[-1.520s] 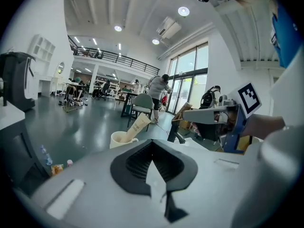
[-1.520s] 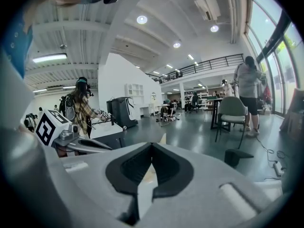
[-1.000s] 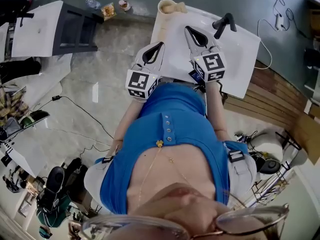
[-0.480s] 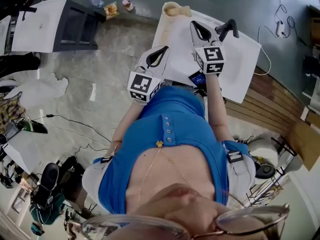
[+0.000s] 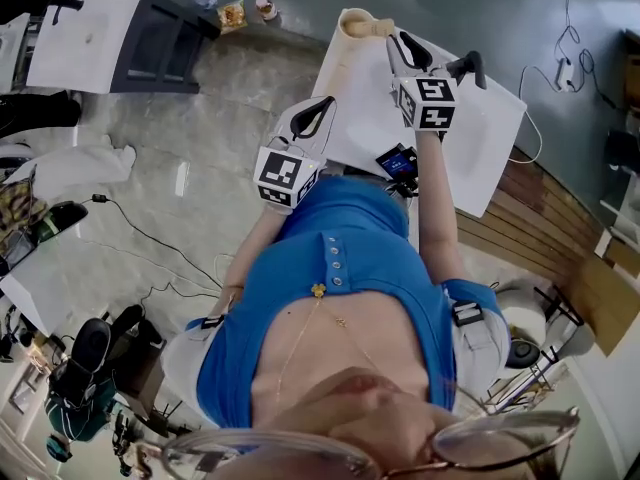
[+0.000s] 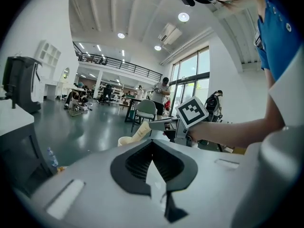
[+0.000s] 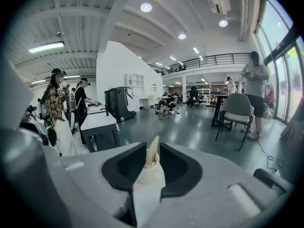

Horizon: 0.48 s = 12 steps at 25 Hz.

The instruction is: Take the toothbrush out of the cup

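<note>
Little is done: the toothbrush (image 7: 153, 152) is left in the cup (image 7: 148, 186), ungripped between the right hand-held gripper's (image 5: 398, 40) just-opened jaws, the left hand-held gripper (image 6: 152, 146) clenched empty.

Glossy grey floor (image 7: 190, 122), tall windows (image 6: 190, 80) — round ceiling lights (image 7: 146, 7), grey chair (image 7: 236, 106)

A black faucet (image 5: 468, 65) stands on the white counter (image 5: 490, 133). A dark, white-topped cabinet (image 5: 140, 38) sits well apart, and cables (image 5: 150, 240) cross the floor (image 5: 250, 118)
</note>
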Each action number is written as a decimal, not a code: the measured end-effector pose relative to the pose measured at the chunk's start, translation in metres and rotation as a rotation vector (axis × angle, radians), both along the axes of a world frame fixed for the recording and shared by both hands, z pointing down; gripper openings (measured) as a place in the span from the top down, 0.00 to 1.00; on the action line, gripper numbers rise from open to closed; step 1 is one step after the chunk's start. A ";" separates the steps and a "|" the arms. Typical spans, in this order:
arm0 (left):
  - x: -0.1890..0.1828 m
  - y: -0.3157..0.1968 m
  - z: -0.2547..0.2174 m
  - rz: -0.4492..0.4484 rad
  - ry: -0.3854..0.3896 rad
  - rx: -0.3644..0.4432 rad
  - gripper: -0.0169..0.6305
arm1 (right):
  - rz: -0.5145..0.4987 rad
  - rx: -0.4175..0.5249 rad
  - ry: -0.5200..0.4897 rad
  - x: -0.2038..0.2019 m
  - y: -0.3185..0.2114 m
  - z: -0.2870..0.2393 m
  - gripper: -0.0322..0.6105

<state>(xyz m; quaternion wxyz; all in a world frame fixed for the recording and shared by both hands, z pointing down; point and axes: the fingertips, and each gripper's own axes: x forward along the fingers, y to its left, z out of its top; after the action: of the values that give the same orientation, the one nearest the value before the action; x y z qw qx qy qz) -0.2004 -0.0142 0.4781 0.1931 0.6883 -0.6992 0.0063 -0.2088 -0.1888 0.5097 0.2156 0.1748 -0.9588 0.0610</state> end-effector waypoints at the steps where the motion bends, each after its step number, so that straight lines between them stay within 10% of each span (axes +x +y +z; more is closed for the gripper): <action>1: -0.003 0.001 0.001 -0.005 0.001 -0.002 0.97 | -0.001 -0.007 0.002 -0.003 -0.001 0.002 0.83; 12: -0.022 0.018 0.006 -0.041 0.019 -0.013 0.97 | 0.007 -0.054 0.032 -0.018 -0.005 0.015 0.84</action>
<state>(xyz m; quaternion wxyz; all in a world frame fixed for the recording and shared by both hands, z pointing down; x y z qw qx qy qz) -0.2228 0.0037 0.4836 0.2042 0.6726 -0.7113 0.0003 -0.2272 -0.1933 0.5248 0.2353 0.1734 -0.9526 0.0846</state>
